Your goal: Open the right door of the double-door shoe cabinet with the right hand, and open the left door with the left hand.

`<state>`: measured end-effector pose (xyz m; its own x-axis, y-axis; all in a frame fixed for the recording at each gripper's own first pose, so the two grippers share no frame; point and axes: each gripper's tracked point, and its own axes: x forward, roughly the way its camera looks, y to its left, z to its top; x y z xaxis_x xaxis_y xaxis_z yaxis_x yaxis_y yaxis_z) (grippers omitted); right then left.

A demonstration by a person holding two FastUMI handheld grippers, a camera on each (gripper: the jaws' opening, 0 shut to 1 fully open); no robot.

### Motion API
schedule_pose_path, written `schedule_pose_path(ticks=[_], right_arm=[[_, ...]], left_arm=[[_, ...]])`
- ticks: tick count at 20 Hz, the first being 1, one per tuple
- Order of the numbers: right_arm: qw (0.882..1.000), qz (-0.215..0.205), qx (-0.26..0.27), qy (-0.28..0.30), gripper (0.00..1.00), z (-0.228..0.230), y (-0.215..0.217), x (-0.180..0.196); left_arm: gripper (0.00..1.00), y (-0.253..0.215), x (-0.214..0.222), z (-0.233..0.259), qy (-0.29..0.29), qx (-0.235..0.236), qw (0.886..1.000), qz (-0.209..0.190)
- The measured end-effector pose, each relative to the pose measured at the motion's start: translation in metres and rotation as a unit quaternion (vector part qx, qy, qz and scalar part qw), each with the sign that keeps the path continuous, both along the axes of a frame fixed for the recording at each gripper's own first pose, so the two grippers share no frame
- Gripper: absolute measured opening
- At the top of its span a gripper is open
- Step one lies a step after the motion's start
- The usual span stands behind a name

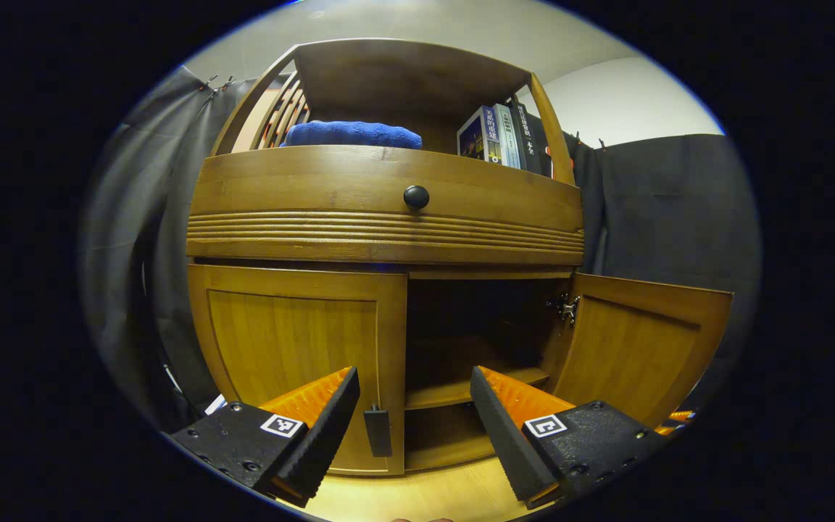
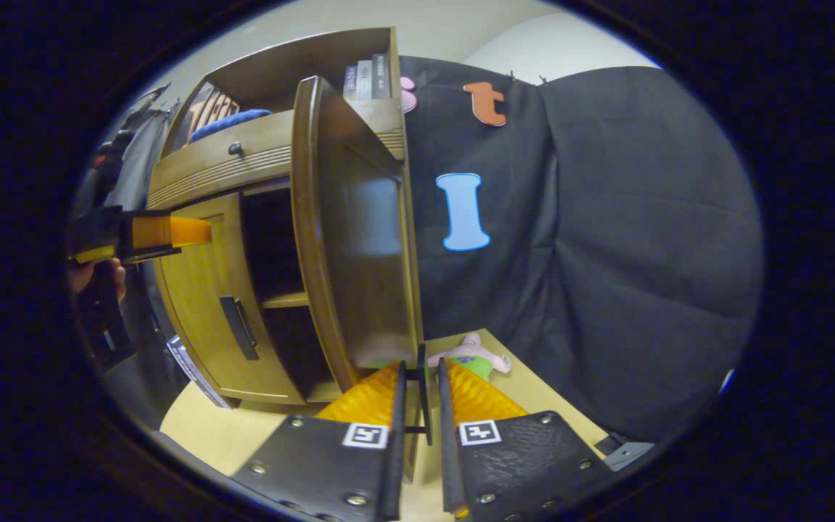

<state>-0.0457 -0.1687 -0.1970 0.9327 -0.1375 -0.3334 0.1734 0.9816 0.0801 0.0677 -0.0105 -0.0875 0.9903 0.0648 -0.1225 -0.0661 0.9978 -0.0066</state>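
In the left gripper view the left gripper point(image 1: 414, 406) hangs before the shoe cabinet point(image 1: 388, 239), fingers wide apart, astride the shut left door's point(image 1: 294, 348) handle point(image 1: 377, 431) without touching; the right door point(image 1: 638, 348) stands swung open; in the right gripper view the right gripper point(image 2: 421, 395) is clamped on that door's handle point(image 2: 423, 391).

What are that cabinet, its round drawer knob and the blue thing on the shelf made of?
The cabinet looks like wood or wood veneer with a warm glossy varnish: grain lines run along its panels. The round knob is dark and shiny, perhaps metal or plastic; I can't tell which. The blue bundle looks like soft plush fabric, probably a folded towel.
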Motion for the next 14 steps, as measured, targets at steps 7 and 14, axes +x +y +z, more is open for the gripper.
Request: schedule_pose_path(ticks=[7, 14], right_arm=[[0.998, -0.048, -0.017, -0.019, 0.18, 0.01, -0.055, 0.001], [0.995, -0.09, -0.02, -0.035, 0.18, 0.021, -0.093, -0.008]], left_arm=[[0.95, 0.011, 0.025, -0.03, 0.015, 0.006, 1.0, 0.02], [0.92, 0.039, 0.046, -0.073, 0.034, -0.003, 0.998, 0.046]])
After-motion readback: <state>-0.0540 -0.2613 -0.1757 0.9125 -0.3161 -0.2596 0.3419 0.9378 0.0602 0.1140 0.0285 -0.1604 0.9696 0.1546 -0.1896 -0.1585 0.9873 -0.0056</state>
